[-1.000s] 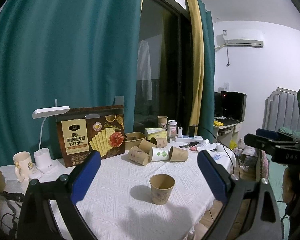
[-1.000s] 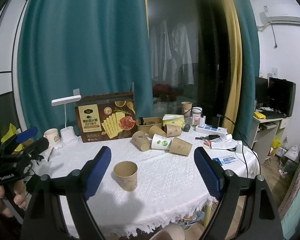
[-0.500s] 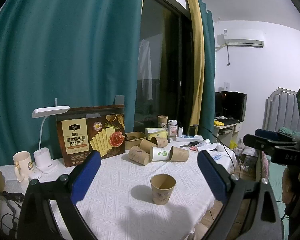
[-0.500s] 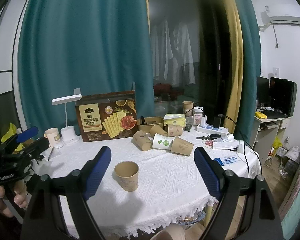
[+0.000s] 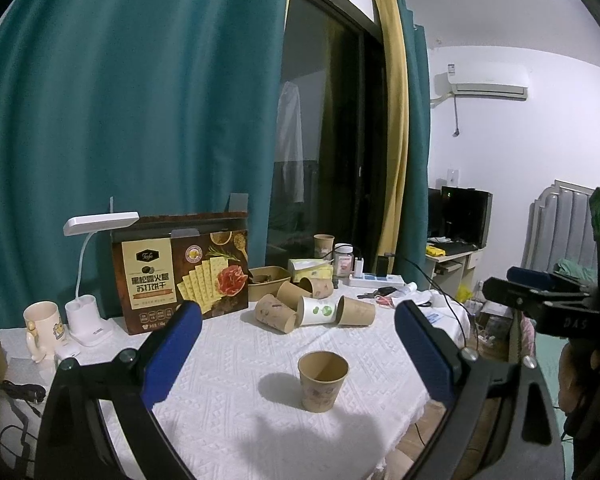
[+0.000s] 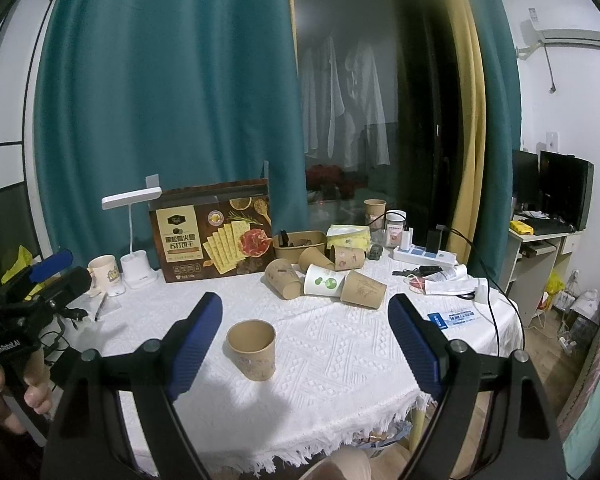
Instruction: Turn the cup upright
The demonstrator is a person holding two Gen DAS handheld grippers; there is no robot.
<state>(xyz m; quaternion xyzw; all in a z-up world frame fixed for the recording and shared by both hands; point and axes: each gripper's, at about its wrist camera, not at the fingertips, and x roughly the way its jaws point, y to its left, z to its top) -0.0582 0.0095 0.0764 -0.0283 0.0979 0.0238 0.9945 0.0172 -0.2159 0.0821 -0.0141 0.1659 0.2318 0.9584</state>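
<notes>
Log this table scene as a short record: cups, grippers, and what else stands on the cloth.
upright cup: one brown paper cup standing alone near the front of the white tablecloth, mouth up
tipped cups: cluster lying on their sides farther back
left gripper: open, holding nothing
right gripper: open, holding nothing
back row: cracker box, desk lamp, mug

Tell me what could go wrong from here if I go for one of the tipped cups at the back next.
1. The upright cup stands alone near the front, between the right gripper and the pile of tipped cups; reaching over may knock it down.
2. The tipped cups lie packed together, some touching, so closing on one may roll its neighbours.
3. A power strip and cable lie to the right of the pile and could snag.
</notes>
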